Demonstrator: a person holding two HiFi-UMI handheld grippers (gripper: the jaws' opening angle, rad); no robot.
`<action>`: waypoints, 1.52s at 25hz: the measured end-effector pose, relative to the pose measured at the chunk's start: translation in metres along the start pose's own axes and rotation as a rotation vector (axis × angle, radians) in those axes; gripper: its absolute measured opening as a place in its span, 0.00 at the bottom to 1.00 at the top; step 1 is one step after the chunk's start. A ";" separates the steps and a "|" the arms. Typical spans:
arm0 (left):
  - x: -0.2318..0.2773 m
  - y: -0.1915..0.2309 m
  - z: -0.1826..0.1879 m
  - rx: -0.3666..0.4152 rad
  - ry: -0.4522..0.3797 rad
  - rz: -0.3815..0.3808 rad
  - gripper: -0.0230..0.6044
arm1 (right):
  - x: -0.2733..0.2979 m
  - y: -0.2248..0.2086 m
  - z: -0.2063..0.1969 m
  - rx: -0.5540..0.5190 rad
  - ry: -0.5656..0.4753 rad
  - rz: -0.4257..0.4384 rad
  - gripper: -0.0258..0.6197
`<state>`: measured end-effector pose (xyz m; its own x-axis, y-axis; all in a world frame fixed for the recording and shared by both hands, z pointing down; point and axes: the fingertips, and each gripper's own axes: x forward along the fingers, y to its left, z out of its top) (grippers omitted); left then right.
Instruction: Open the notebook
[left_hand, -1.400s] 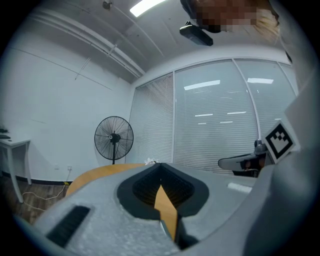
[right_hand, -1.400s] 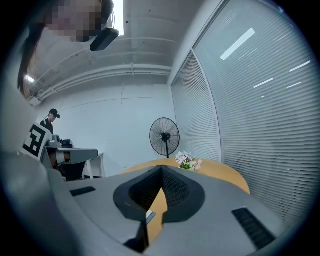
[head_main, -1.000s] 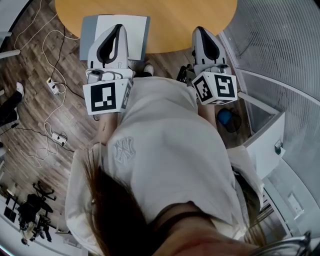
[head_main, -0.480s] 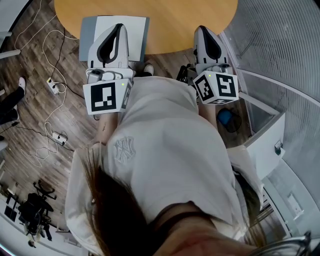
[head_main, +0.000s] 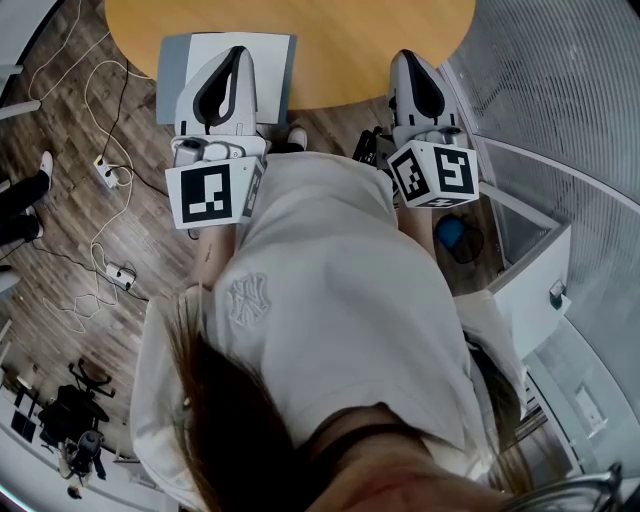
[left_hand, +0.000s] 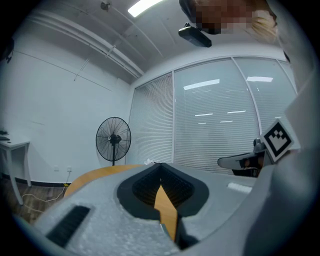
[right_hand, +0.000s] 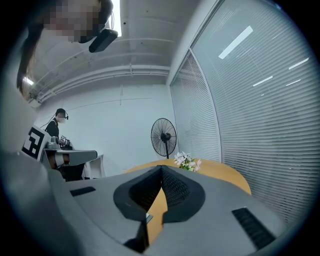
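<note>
Right claw (head_main: 408, 60) barely rightward, shut

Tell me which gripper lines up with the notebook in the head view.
The left gripper: its tip covers the notebook, while the right gripper points at bare table well beside it.

The left tool (head_main: 237, 52) and right tool (head_main: 403, 58) point forward side by side, jaws closed on nothing.
</note>
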<state>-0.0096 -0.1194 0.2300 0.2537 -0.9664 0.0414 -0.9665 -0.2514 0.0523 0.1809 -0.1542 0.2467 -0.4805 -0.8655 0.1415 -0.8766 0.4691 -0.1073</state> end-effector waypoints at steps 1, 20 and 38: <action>0.001 0.000 0.000 0.000 0.001 0.000 0.06 | 0.000 0.000 0.000 0.001 0.001 0.000 0.04; 0.000 0.005 -0.003 -0.006 0.014 0.006 0.06 | 0.002 0.007 -0.001 -0.023 0.012 0.029 0.04; -0.012 0.001 -0.003 -0.009 0.009 0.010 0.06 | -0.009 0.010 0.000 -0.020 0.005 0.023 0.04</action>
<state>-0.0133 -0.1074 0.2330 0.2441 -0.9684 0.0510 -0.9686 -0.2409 0.0610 0.1768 -0.1413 0.2445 -0.5008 -0.8535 0.1439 -0.8655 0.4925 -0.0908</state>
